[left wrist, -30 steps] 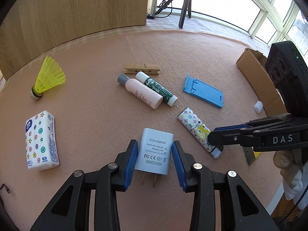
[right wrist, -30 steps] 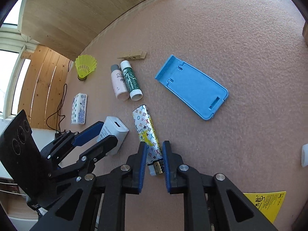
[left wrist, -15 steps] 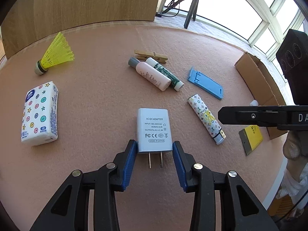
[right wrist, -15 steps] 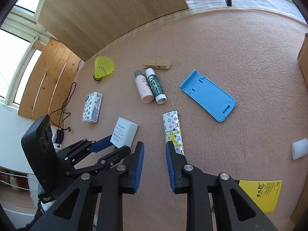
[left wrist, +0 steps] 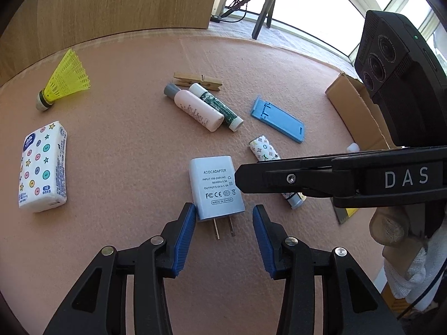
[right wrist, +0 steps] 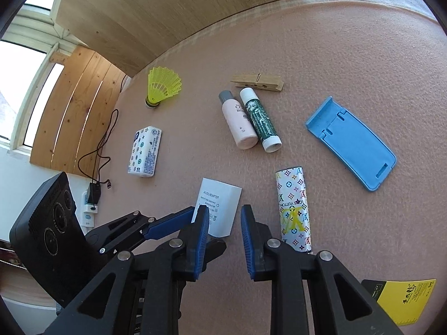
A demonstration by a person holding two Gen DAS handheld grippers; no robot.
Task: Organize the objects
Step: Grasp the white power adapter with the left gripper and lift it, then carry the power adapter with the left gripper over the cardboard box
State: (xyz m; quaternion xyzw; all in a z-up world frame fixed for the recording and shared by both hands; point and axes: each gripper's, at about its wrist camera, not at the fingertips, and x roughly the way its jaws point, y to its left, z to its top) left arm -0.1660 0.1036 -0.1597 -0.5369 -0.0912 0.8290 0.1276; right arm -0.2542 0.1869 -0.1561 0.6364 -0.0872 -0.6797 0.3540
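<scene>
With the white AC/DC adapter (left wrist: 216,187) lying flat just beyond its just-widened, empty left gripper (left wrist: 223,237), and the right gripper (right wrist: 225,240) spread over bare mat, each should back away straight, nudging nothing.

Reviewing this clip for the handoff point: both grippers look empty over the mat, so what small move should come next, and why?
Probably ease the left gripper forward around the white adapter: its jaws, just opening, stand apart near the plug end, gripping nothing. The right gripper is open and empty beside the patterned tube.

Tripod (left wrist: 264,8) by window, black cable (right wrist: 95,150), wooden panel (right wrist: 156,16)
</scene>
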